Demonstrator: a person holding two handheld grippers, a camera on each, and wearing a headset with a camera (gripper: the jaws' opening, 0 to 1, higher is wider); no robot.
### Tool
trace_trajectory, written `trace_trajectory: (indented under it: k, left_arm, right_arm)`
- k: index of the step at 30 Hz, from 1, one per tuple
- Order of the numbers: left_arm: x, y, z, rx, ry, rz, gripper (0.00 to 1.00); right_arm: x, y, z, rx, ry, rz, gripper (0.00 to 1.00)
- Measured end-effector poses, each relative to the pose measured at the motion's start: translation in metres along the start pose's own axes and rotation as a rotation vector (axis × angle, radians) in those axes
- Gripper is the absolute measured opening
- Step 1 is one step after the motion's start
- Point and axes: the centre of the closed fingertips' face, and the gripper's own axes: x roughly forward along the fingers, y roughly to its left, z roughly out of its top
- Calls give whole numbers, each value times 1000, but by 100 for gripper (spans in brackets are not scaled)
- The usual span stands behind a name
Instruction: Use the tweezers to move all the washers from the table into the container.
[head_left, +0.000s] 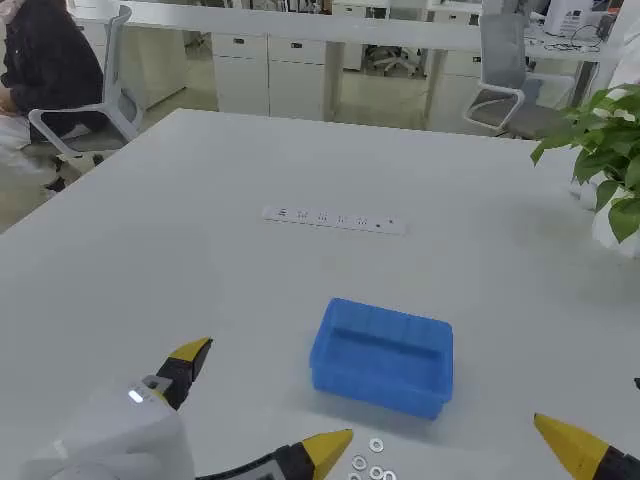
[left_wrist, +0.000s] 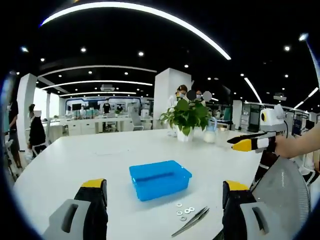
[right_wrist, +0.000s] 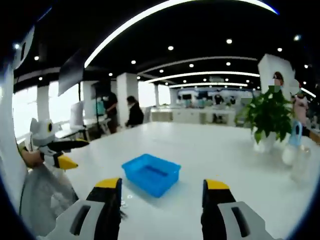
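Observation:
A blue container (head_left: 381, 356) sits on the white table, empty as far as I can see. Several small washers (head_left: 370, 464) lie just in front of it at the near edge. In the left gripper view the washers (left_wrist: 184, 210) lie beside metal tweezers (left_wrist: 191, 221), which rest flat on the table. My left gripper (head_left: 262, 400) hovers open to the left of the washers, nothing between its jaws. One yellow fingertip (head_left: 565, 440) of my right gripper enters at the lower right. In its own view my right gripper (right_wrist: 162, 184) stands open and faces the container (right_wrist: 151, 174).
A white power strip (head_left: 335, 220) lies mid-table beyond the container. A potted plant (head_left: 605, 150) stands at the right edge. Office chairs (head_left: 90, 115) and a seated person are past the far left corner. Bare tabletop (head_left: 150, 250) spreads to the left.

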Motion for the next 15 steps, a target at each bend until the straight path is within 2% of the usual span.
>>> trace_trajectory:
  k: [3, 7, 10, 11, 13, 15]
  left_arm:
    - [-1, -1, 0, 23, 3, 7, 94]
    - [-3, 3, 3, 37, -8, 23, 94]
    - [0, 2, 2, 25, 4, 3, 94]
    - [1, -1, 0, 16, 14, -13, 95]
    - [1, -8, -5, 2, 38, -51, 94]
    - [2, -10, -3, 7, 27, -60, 94]
  right_arm:
    - [-3, 2, 3, -11, -14, 20, 62]
    - [-7, 1, 8, -14, -49, 16, 62]
    - [-9, -10, 11, 8, -60, -31, 63]
    - [-10, -16, 14, 33, -81, -56, 63]
    - [-12, -24, 14, 41, -81, -89, 62]
    - [-12, -27, 13, 55, -81, -98, 62]
